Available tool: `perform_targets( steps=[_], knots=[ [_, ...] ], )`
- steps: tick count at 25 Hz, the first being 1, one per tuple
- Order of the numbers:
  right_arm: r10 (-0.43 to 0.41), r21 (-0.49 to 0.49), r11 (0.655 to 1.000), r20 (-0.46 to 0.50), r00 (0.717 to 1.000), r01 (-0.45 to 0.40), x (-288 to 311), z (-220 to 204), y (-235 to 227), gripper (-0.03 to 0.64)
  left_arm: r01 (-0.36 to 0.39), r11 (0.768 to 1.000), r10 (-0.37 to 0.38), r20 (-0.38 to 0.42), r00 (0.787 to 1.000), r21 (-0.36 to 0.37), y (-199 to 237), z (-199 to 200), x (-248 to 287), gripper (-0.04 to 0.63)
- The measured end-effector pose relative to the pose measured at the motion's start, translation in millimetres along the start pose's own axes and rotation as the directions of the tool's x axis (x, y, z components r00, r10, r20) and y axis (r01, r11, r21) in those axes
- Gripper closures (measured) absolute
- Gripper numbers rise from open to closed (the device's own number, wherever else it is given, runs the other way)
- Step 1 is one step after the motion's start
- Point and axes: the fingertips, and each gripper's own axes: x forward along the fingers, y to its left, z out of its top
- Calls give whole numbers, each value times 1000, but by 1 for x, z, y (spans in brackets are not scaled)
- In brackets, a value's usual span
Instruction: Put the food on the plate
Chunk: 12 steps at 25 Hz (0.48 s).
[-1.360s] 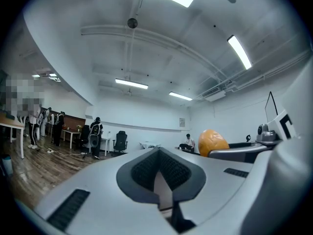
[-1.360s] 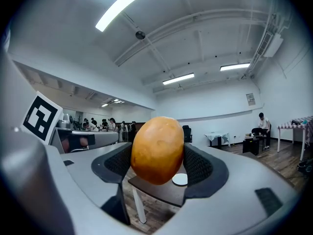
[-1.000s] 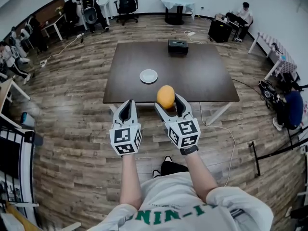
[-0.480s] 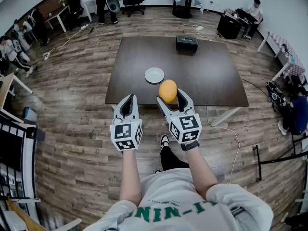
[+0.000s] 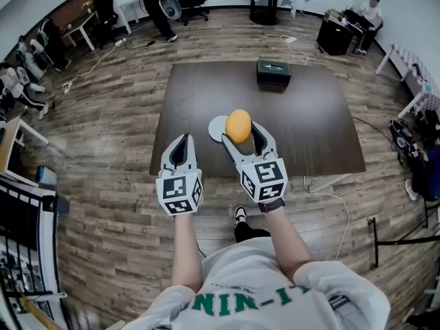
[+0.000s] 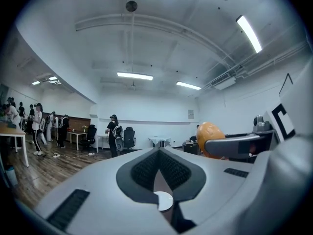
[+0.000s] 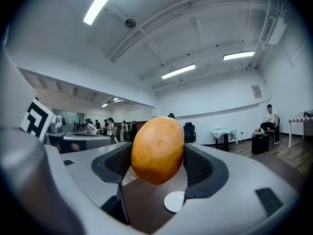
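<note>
An orange-yellow oval food item [image 5: 238, 126] is held in the air by my right gripper [image 5: 239, 136], whose pads are shut on its two sides [image 7: 157, 150]. In the head view it hangs over the near part of the dark brown table [image 5: 309, 122] and covers the right side of a small white plate [image 5: 216, 128]. The right gripper view shows the plate [image 7: 174, 201] lower down, past the food. My left gripper [image 5: 181, 141] is level beside the right one, shut and empty, and the plate [image 6: 163, 201] shows through the gap behind its tips.
A black box [image 5: 273, 72] sits at the table's far edge. Wooden floor surrounds the table, with a cable [image 5: 330, 196] on it to the right. People, chairs and other tables stand along the room's walls.
Both grippers have moved forward together towards the table. The food was short of the table's near edge a second ago and now overlaps the plate in the head view.
</note>
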Motion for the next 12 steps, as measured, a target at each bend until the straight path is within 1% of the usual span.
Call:
perform_targets(
  steps=[4,12],
  knots=[
    [-3,9,1000,-14,1000,3,40,1,-32,279,12,1000,-12,-16,1000,-8,5,-2,51,583],
    [22,2,1000,-30,999,-22,120,3,-78,279,28,1000,-28,9,1000,9,19,6,144,583]
  ],
)
